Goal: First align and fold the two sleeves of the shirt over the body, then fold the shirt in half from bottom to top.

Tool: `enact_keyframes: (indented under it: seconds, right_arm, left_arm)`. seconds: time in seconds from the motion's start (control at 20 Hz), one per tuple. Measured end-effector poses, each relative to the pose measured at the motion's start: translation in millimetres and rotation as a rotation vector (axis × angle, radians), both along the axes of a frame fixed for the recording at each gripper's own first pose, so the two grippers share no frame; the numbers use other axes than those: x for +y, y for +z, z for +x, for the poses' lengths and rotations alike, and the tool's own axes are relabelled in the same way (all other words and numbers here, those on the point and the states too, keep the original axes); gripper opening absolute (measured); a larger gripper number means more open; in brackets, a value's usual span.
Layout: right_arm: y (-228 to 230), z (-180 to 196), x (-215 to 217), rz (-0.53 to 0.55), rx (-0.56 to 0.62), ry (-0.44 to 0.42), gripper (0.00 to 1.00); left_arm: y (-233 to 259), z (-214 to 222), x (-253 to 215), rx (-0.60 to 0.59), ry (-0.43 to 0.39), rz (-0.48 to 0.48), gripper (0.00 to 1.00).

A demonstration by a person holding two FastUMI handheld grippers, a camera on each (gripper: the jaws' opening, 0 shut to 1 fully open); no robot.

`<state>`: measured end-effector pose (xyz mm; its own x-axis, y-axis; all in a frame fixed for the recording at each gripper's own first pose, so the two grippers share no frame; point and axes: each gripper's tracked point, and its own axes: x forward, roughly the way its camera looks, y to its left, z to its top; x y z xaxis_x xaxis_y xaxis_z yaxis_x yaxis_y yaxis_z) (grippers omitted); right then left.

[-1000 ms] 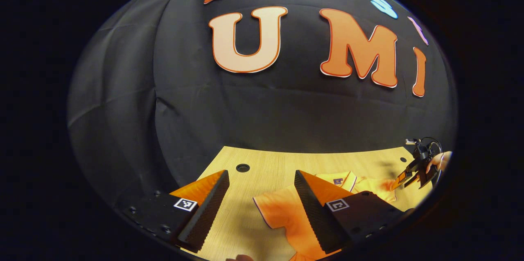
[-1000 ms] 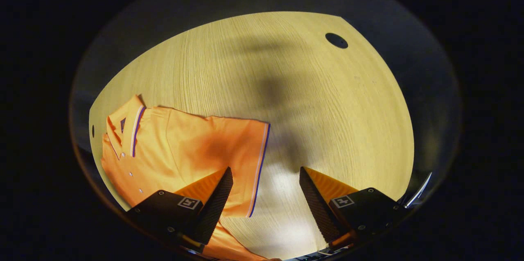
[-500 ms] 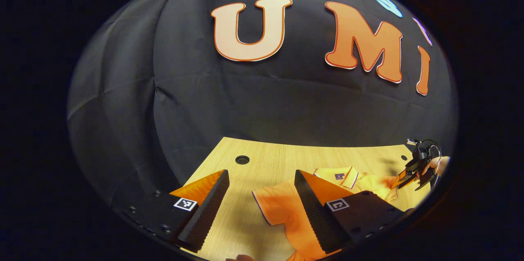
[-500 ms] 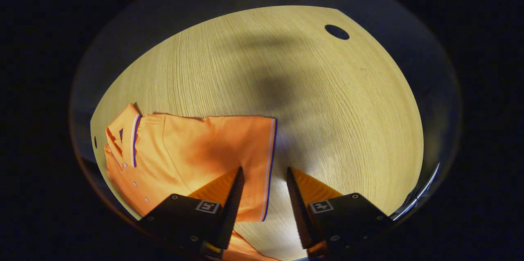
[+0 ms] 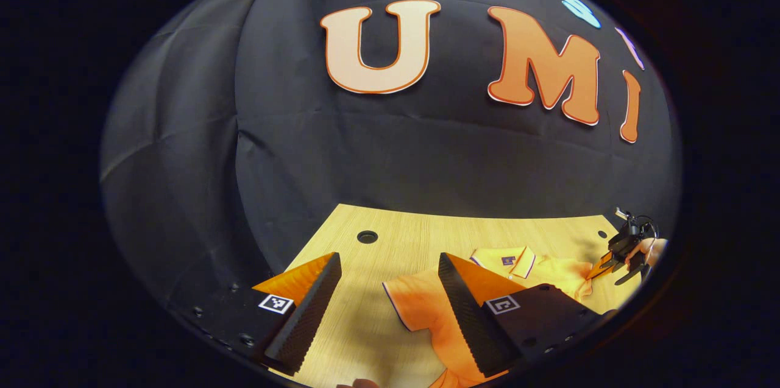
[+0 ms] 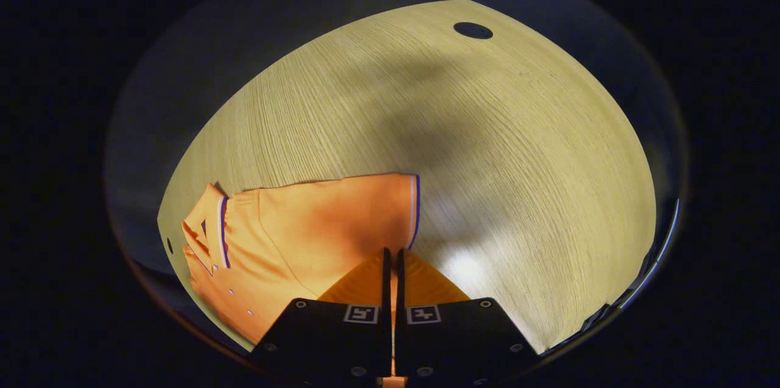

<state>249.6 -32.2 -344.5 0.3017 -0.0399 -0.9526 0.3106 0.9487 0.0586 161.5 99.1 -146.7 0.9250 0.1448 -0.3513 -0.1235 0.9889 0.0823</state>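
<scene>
An orange polo shirt [image 6: 304, 229] with a striped collar lies flat on the wooden table [image 6: 487, 132]. In the right gripper view, my right gripper [image 6: 391, 254] is shut on the hem of the shirt's sleeve [image 6: 390, 205], with a thin strip of cloth between the fingers. In the left gripper view, my left gripper [image 5: 390, 263] stands open above the shirt's other sleeve [image 5: 420, 309], which lies between and under its fingers. The collar [image 5: 509, 259] is beyond it. Far off at the right edge is the right gripper [image 5: 615, 260], held by a hand [image 5: 655, 248], at the shirt's far sleeve.
The table has a round hole [image 5: 367, 236] near the back left and another [image 6: 473, 30] at the far corner. The booth's black cloth wall [image 5: 396, 156] stands right behind the table's back edge. Bare wood lies beyond the sleeve.
My right gripper has come down over the sleeve hem and gone from open to shut on it. The left gripper has barely moved and stays open.
</scene>
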Motion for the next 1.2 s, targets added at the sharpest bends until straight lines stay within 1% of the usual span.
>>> enact_keyframes:
  seconds: [0.15, 0.3, 0.5, 0.6, 0.8, 1.0, 1.2]
  right_arm:
    - [17.1, 1.5, 1.7, -0.018, -0.044, 0.038, 0.03]
    - [37.1, 1.8, 12.7, -0.043, -0.097, 0.083, 0.02]
    - [73.4, 1.5, 37.8, -0.101, -0.159, 0.199, 0.03]
    - [91.4, 0.4, 55.6, -0.122, -0.187, 0.248, 0.02]
    - [110.3, -8.0, 109.6, -0.105, -0.221, 0.330, 0.02]
    - [112.4, -23.0, 154.0, -0.110, -0.213, 0.420, 0.02]
    - [104.7, -31.9, 193.6, -0.097, -0.206, 0.478, 0.02]
  left_arm:
    - [4.4, -3.1, 1.4, -0.022, 0.004, 0.001, 0.98]
    - [7.3, -7.3, 5.6, -0.028, 0.006, -0.014, 0.98]
    - [8.5, -11.6, 9.6, -0.040, 0.003, -0.039, 0.98]
    - [10.4, -14.0, 12.8, -0.047, 0.001, -0.044, 0.98]
    - [12.5, -20.9, 23.3, -0.057, 0.014, -0.045, 0.98]
    - [12.1, -29.9, 40.7, -0.063, 0.041, -0.066, 0.99]
    - [5.9, -48.1, 71.3, -0.056, 0.063, -0.062, 0.98]
